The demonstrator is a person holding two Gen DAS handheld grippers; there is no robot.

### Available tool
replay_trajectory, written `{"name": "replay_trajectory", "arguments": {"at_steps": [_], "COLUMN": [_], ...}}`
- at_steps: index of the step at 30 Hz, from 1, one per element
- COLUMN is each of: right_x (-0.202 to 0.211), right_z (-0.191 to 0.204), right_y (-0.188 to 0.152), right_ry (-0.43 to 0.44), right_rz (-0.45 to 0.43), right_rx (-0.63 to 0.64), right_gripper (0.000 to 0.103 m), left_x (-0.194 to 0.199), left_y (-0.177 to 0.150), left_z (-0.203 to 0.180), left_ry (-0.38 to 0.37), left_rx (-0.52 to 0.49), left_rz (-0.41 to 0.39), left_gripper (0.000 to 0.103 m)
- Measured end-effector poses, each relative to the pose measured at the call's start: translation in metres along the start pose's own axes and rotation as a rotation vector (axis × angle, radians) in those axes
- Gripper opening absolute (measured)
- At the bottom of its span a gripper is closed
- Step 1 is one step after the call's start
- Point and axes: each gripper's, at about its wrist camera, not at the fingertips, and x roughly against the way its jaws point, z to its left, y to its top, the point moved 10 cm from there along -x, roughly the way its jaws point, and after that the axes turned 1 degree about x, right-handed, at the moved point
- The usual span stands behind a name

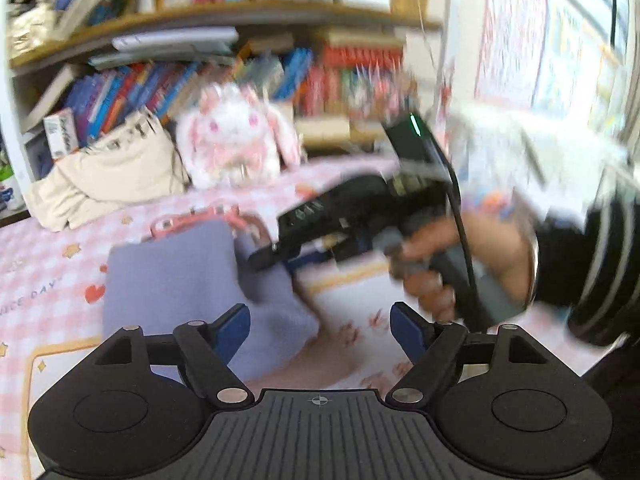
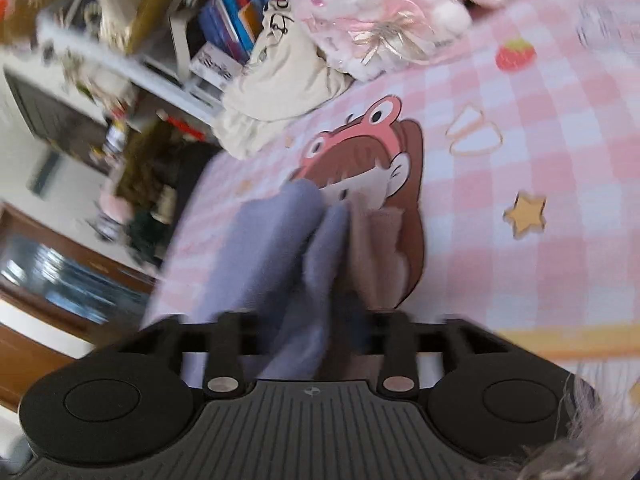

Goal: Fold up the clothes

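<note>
The right tool (image 2: 340, 320) grips the lavender cloth (image 1: 176, 280), partly folded on the bed (image 1: 40, 280). The left tool (image 1: 320, 332) is spread, holding nothing. Folding looks unfinished.

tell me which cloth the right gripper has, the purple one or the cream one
The purple cloth. It runs up between the closed fingers of the right gripper, while the cream cloth lies bunched and untouched at the far edge of the bed, beside the plush rabbit.
</note>
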Motion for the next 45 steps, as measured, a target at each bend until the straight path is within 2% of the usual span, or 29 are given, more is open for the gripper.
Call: {"name": "replay_trajectory", "arguments": {"at_steps": [1, 3, 6, 9, 11, 14, 16, 17, 22, 24, 26, 29, 30, 31, 33, 35, 36, 38, 39, 45], "right_x": [0.006, 0.015, 0.024, 0.026, 0.026, 0.021, 0.02, 0.021, 0.028, 0.017, 0.014, 0.018, 0.019, 0.018, 0.014, 0.008, 0.005, 0.001, 0.0, 0.009], "right_z": [0.004, 0.01, 0.018, 0.025, 0.029, 0.039, 0.05, 0.054, 0.077, 0.049, 0.031, 0.028, 0.031, 0.034, 0.039, 0.042, 0.043, 0.046, 0.046, 0.059], "right_y": [-0.001, -0.009, -0.025, -0.041, -0.052, -0.057, -0.058, -0.062, -0.077, -0.084, -0.084, -0.078, -0.076, -0.074, -0.072, -0.071, -0.071, -0.065, -0.064, -0.065], "right_ry": [0.036, 0.079, 0.124, 0.123, 0.112, 0.056, 0.024, 0.009, -0.064, -0.139, -0.116, -0.058, -0.049, -0.051, -0.062, -0.084, -0.097, -0.131, -0.148, -0.148], "right_rz": [0.0, 0.027, 0.079, 0.123, 0.149, 0.141, 0.124, 0.116, 0.074, 0.142, 0.155, 0.132, 0.117, 0.111, 0.105, 0.104, 0.102, 0.098, 0.096, 0.055], "right_rx": [-0.031, -0.075, -0.132, -0.132, -0.12, -0.019, 0.08, 0.135, 0.412, 0.32, 0.184, 0.089, 0.093, 0.104, 0.129, 0.157, 0.172, 0.204, 0.223, 0.3], "right_gripper": [0.063, 0.068, 0.07, 0.071, 0.071, 0.063, 0.019, 0.016, 0.015, 0.016, 0.018, 0.039, 0.05, 0.055, 0.056, 0.056, 0.052, 0.029, 0.022, 0.017], "left_x": [0.009, 0.021, 0.024, 0.008, -0.005, -0.024, -0.038, -0.041, -0.043, -0.048, -0.049, -0.048, -0.047, -0.047, -0.047, -0.047, -0.047, -0.047, -0.047, -0.046], "left_y": [0.007, 0.017, 0.02, 0.004, -0.009, -0.025, -0.038, -0.042, -0.057, -0.063, -0.066, -0.067, -0.067, -0.067, -0.066, -0.066, -0.066, -0.066, -0.066, -0.065], "left_z": [0.004, 0.017, 0.048, 0.078, 0.087, 0.089, 0.085, 0.081, 0.064, 0.058, 0.054, 0.053, 0.055, 0.056, 0.056, 0.057, 0.057, 0.058, 0.058, 0.062], "left_ry": [-0.003, 0.015, 0.083, 0.168, 0.175, 0.168, 0.171, 0.176, 0.17, 0.174, 0.181, 0.177, 0.172, 0.168, 0.164, 0.161, 0.159, 0.156, 0.154, 0.136], "left_rx": [0.032, 0.12, 0.259, 0.347, 0.371, 0.358, 0.325, 0.299, 0.196, 0.144, 0.108, 0.101, 0.111, 0.117, 0.12, 0.124, 0.125, 0.129, 0.13, 0.164], "left_rz": [-0.033, -0.097, -0.147, -0.098, -0.057, 0.017, 0.079, 0.094, 0.146, 0.173, 0.179, 0.178, 0.175, 0.174, 0.174, 0.174, 0.173, 0.173, 0.173, 0.169], "left_gripper": [0.08, 0.082, 0.083, 0.079, 0.078, 0.069, 0.062, 0.062, 0.062, 0.062, 0.062, 0.064, 0.064, 0.064, 0.064, 0.064, 0.064, 0.064, 0.064, 0.066]}}
